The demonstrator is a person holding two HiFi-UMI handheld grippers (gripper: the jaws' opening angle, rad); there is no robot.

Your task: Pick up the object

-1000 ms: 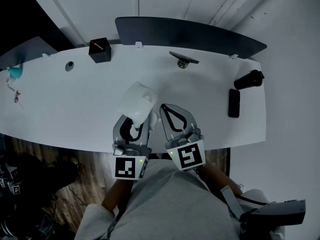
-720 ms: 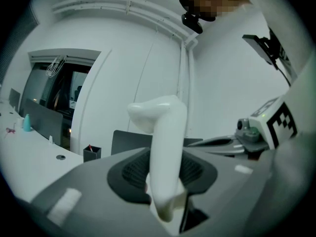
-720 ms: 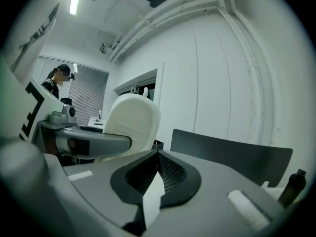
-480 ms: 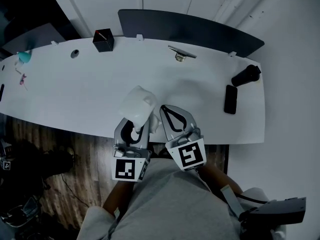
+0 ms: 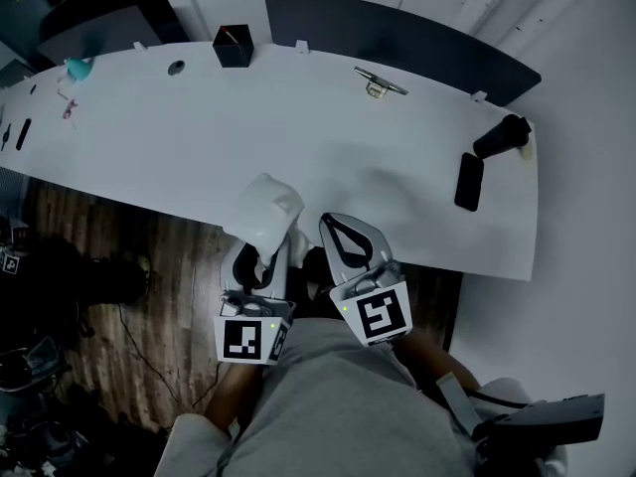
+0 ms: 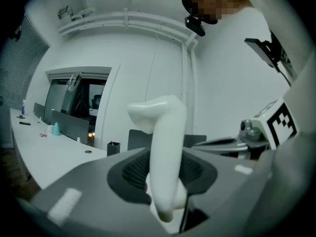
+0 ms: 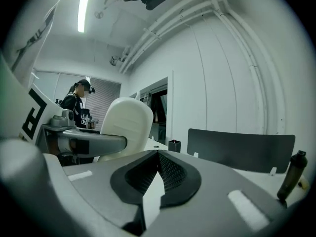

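- A long white desk [image 5: 248, 157] spans the head view, with a dark partition panel [image 5: 397, 43] along its far edge.
- The left gripper [image 5: 263, 251] is clamped on a white plastic object [image 5: 263, 210], held upright in the air over the desk's near edge.
- The right gripper [image 5: 338, 225], just beside it, has its jaws together on nothing.
- A dark phone [image 5: 468, 181] lies near a black bottle [image 5: 500, 137].

Smooth, faintly glossy white plastic on the object [image 6: 167, 142], ribbed matt black pads [image 7: 171, 177], matt white table [image 5: 298, 137], dark wood floor [image 5: 149, 246].
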